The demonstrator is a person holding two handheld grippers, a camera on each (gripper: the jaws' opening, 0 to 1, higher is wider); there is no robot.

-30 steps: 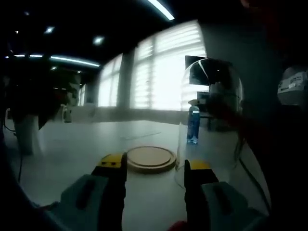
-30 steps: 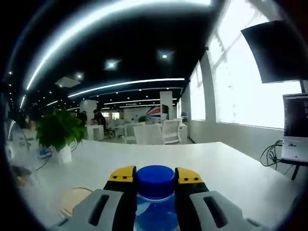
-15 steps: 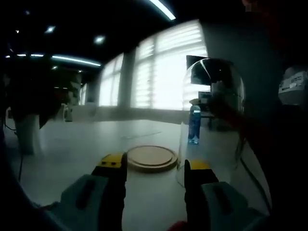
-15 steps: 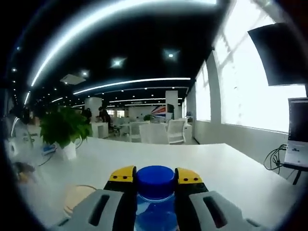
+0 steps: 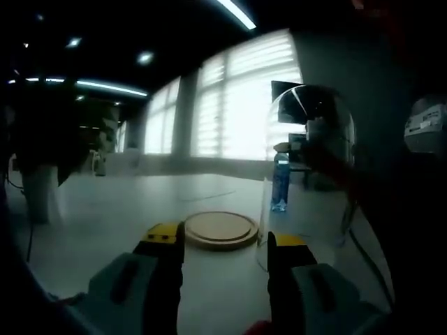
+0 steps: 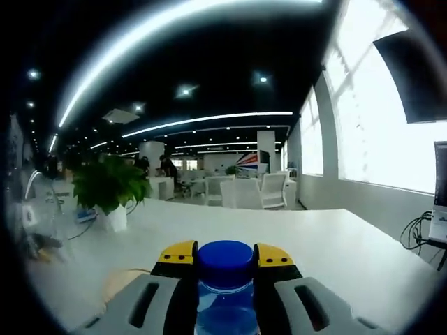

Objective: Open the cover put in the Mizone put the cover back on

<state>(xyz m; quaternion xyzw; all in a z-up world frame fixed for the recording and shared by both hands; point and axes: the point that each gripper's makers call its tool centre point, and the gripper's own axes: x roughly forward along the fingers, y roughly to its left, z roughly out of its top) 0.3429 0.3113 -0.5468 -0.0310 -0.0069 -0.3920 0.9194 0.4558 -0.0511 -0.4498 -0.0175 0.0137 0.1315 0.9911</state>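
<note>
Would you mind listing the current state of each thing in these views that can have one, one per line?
glass cover: off the base, upright on the table beside it.
wooden base: bare, nothing on it.
Mizone bottle: capped with its blue cap, gripped at the neck.
right gripper: shut on the bottle.
left gripper: open, holding nothing.
</note>
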